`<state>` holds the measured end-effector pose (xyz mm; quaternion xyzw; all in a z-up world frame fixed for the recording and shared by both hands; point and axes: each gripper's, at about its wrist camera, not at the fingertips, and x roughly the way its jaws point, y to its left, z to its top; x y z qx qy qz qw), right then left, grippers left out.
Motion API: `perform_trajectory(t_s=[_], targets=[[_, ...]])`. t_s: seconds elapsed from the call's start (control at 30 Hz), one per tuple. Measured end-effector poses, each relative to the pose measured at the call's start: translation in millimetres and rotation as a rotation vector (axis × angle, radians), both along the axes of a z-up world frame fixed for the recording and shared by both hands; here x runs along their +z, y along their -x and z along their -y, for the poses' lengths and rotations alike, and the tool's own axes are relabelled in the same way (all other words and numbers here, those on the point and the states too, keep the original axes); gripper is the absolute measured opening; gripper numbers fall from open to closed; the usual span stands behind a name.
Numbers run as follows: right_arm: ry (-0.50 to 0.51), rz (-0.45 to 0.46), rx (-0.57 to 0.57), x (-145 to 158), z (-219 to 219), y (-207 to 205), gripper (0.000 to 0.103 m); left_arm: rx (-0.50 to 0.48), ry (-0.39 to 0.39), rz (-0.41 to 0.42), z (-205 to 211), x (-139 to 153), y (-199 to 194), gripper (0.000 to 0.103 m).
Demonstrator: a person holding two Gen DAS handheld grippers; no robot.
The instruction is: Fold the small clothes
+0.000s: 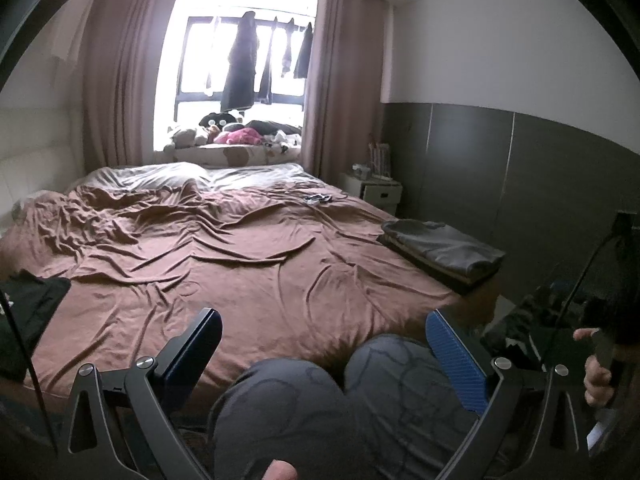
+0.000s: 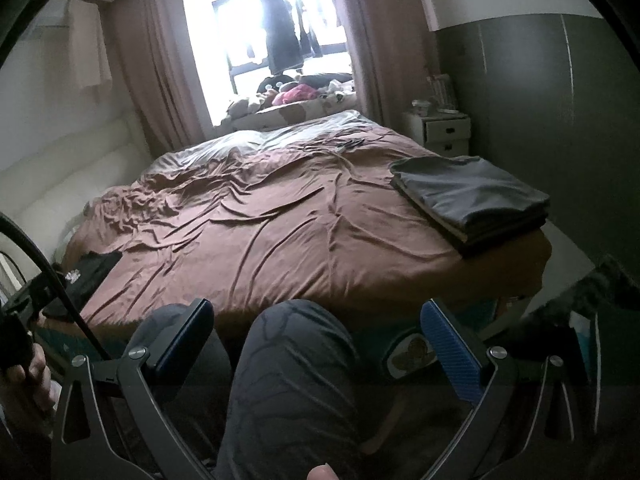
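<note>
Both your grippers, left (image 1: pixel 324 344) and right (image 2: pixel 318 332), hang spread and empty between garments. Next, reach the black garment (image 1: pixel 28 312) at the bed's (image 1: pixel 248 280) left edge; the stack (image 2: pixel 472 196) sits at its right corner.

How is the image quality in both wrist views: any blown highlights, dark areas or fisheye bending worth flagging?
Left wrist view: window blown out white, hanging clothes reduced to silhouettes; wall panels bow from fisheye; black vignette at the corners. Right wrist view: same window glare, slightly softer overall; folded grey stack readable, black garment almost detail-free in shadow.
</note>
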<state>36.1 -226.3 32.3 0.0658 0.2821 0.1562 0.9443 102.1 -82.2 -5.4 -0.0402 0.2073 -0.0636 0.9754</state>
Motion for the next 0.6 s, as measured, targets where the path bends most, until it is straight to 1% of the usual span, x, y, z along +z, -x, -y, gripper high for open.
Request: perform_trajectory(t_s=[0.3, 0.6], targets=[[0.021, 0.015, -0.006, -4.6, -5.2, 1.8, 0.103, 0.012, 0.0, 0.0, 5.5, -1.8, -4.0, 0.103], [0.032, 0.025, -0.012, -5.1, -0.2, 5.5, 0.103, 0.014, -0.009, 0.01, 11.7, -2.2, -1.0, 0.103]])
